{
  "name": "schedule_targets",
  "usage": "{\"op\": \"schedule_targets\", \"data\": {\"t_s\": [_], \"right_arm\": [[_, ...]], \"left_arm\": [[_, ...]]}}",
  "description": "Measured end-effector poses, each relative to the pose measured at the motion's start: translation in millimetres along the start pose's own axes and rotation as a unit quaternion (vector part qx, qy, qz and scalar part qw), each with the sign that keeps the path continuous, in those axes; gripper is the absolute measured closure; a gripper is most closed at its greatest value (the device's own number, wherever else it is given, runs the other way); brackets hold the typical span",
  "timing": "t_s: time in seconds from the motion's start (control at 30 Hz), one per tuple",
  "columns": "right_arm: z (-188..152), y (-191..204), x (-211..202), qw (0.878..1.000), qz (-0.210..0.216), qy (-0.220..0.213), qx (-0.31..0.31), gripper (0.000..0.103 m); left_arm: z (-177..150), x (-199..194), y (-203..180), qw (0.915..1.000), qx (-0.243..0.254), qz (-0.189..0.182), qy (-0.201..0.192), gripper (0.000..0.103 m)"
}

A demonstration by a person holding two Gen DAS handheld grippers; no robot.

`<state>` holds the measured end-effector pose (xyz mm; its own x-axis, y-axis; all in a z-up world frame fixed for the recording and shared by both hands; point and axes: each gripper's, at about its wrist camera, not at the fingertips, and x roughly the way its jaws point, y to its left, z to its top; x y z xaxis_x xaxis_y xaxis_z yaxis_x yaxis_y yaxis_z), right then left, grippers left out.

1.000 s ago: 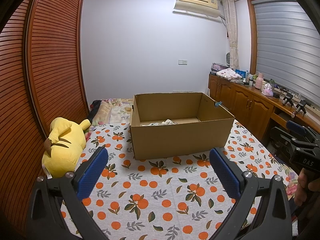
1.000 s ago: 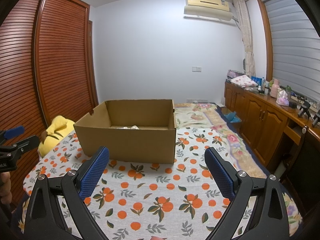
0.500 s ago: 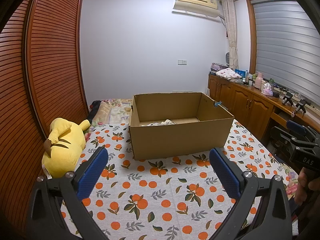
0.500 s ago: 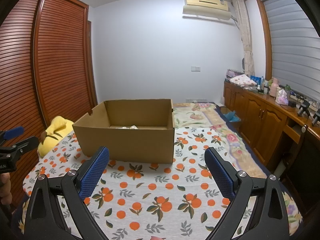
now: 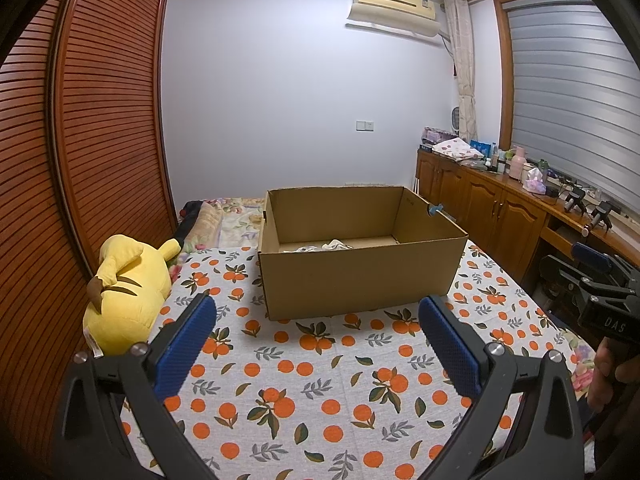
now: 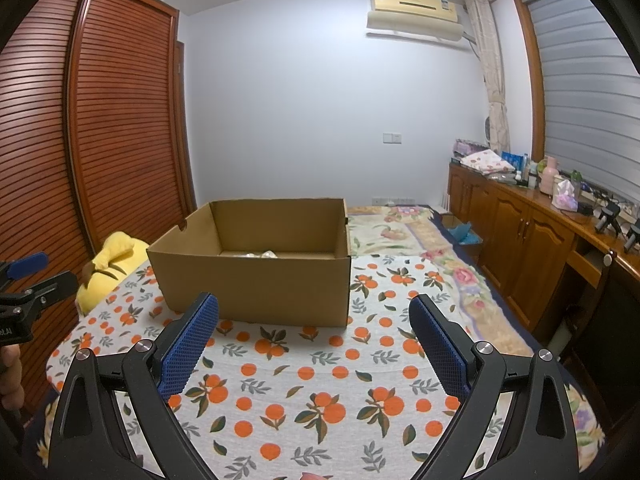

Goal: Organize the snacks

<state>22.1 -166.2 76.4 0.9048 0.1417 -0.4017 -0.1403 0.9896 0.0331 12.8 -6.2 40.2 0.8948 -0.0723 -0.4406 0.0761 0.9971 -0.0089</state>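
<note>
- Cardboard box (image 5: 360,276): open-topped, sitting upright on the bed at 12 o'clock from both grippers, well beyond their fingertips. Pale, crumpled-looking items (image 5: 320,246) are lying on its floor; what they are cannot be told.
- Bedspread (image 5: 304,380): white with an orange-fruit and leaf print, covering the bed under the box and spreading out below both grippers.
- Left gripper (image 5: 316,344): hovering above the bedspread, its blue-padded fingers (image 5: 186,344) standing wide apart with nothing between them.
- Right gripper (image 6: 314,344): likewise hovering over the bedspread, jaws spread wide and gripping nothing; in the left wrist view it is showing at 3 o'clock, with a hand (image 5: 612,376) wrapping its handle.
- Yellow plush toy (image 5: 128,292): lying on the bed at 9 o'clock from the box, near the slatted wooden wardrobe doors (image 5: 80,160), apart from the box.
- Wooden cabinets (image 6: 520,232): running along the wall at 3 o'clock, their top carrying bottles, folded cloth and small clutter.
- Air conditioner (image 6: 416,8): hanging high on the far wall at 1 o'clock.
</note>
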Motion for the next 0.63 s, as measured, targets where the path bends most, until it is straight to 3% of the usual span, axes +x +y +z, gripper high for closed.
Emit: {"op": "schedule_targets", "data": {"t_s": [0.63], "right_arm": [[-1.1,0.0,-0.8,1.000,0.000,0.000,0.000,0.005]], "left_arm": [[-0.5,-0.7,0.6,1.0000,-0.001,0.001,-0.001,0.001]]}}
